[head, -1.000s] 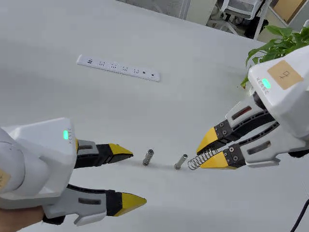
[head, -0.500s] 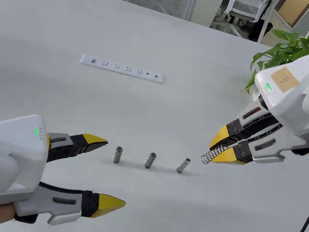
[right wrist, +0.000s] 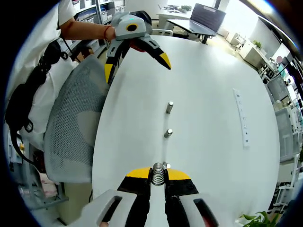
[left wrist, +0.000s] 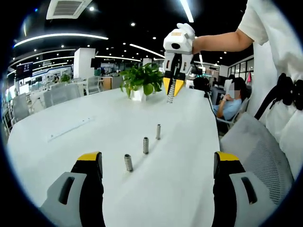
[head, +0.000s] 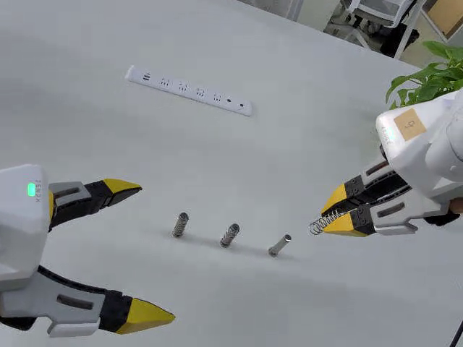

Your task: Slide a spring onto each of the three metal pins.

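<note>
Three short metal pins stand in a row on the white table (head: 217, 159). The left pin (head: 180, 224) and the middle pin (head: 230, 234) each carry a spring. The right pin (head: 279, 245) is bare. My right gripper (head: 334, 217) is shut on a loose spring (head: 324, 223), whose free end hangs a little to the right of the bare pin. In the right gripper view the spring (right wrist: 157, 174) sits between the yellow tips, with the bare pin (right wrist: 166, 165) just behind it. My left gripper (head: 148, 253) stands open, left of the row.
A white power strip (head: 189, 90) lies at the back of the table. A potted plant (head: 434, 72) stands at the far right edge. A grey mesh chair (right wrist: 75, 127) is beside the table. A person sits beyond the table (left wrist: 227, 101).
My left gripper has drawn back to the left, uncovering the left pin with its spring. The right gripper has pulled slightly away from the bare pin, still holding the spring.
</note>
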`<move>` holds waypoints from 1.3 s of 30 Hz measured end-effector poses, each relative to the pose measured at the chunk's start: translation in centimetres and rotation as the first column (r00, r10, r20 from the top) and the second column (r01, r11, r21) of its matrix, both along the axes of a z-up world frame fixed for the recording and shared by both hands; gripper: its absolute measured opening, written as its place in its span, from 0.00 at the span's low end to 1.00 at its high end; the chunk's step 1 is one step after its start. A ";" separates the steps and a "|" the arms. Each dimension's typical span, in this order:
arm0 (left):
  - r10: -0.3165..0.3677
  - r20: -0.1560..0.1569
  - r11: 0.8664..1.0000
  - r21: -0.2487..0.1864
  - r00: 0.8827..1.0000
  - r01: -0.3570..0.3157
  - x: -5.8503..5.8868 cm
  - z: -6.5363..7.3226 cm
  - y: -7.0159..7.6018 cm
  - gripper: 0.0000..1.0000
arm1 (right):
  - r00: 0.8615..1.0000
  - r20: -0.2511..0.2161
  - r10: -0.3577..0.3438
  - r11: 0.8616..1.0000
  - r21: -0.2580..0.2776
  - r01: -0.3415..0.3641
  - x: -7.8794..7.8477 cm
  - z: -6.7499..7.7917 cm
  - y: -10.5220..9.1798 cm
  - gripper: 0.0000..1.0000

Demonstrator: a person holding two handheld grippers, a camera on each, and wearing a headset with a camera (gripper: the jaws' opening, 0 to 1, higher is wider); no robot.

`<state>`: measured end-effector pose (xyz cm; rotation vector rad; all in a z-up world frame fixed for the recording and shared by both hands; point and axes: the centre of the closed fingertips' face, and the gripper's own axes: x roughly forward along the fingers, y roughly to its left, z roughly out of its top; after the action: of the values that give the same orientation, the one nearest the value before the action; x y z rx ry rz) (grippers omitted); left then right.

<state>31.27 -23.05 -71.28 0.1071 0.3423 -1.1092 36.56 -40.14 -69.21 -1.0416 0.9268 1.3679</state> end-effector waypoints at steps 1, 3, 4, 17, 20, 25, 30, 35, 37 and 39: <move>-0.001 0.005 1.000 -0.002 1.000 0.001 0.0 -0.1 0.1 0.99 | 1.000 0.002 -0.005 1.000 -0.010 0.005 0.4 -0.5 -0.3 0.06; 0.001 -0.002 1.000 0.007 1.000 0.000 0.1 -0.5 0.2 0.99 | 1.000 0.003 -0.010 1.000 -0.021 0.010 0.8 -1.0 -0.4 0.06; -0.004 -0.006 1.000 0.002 1.000 0.004 0.1 -0.6 0.2 0.99 | 1.000 0.002 -0.017 1.000 -0.023 0.017 1.1 -1.4 -0.4 0.06; 0.015 -0.032 1.000 -0.025 0.999 -0.016 0.5 -1.5 0.5 0.99 | 0.999 -0.017 -0.027 0.997 -0.074 0.026 1.9 -5.6 -0.2 0.06; 0.022 -0.036 0.999 -0.033 0.999 -0.024 0.6 -1.5 0.5 0.99 | 1.000 -0.020 -0.021 0.996 -0.083 0.019 1.9 -6.1 -0.1 0.06; 0.026 -0.040 0.999 -0.043 0.999 -0.028 0.7 -1.6 0.6 0.99 | 1.000 -0.020 -0.015 0.995 -0.101 0.013 1.9 -6.6 -0.1 0.06; 0.030 -0.045 0.998 -0.047 0.999 -0.032 0.7 -1.8 0.6 0.99 | 0.999 -0.031 -0.014 0.994 -0.111 0.011 1.7 -7.0 -0.2 0.06; 0.026 -0.049 0.998 -0.052 0.998 -0.028 0.6 -1.9 0.5 0.99 | 0.999 -0.033 -0.015 0.993 -0.117 0.011 1.8 -7.3 -0.2 0.06; 0.025 -0.050 0.998 -0.053 0.998 -0.028 0.6 -1.9 0.5 0.99 | 0.999 -0.033 -0.011 0.992 -0.123 0.007 1.8 -7.4 -0.3 0.06; 0.025 -0.052 0.998 -0.054 0.998 -0.028 0.6 -1.9 0.5 0.99 | 0.999 -0.035 -0.010 0.992 -0.124 0.006 1.8 -7.4 -0.3 0.06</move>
<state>31.86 -22.56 -73.22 0.0253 0.3577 -1.0959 38.34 -40.48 -76.64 -1.1087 1.0525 1.3395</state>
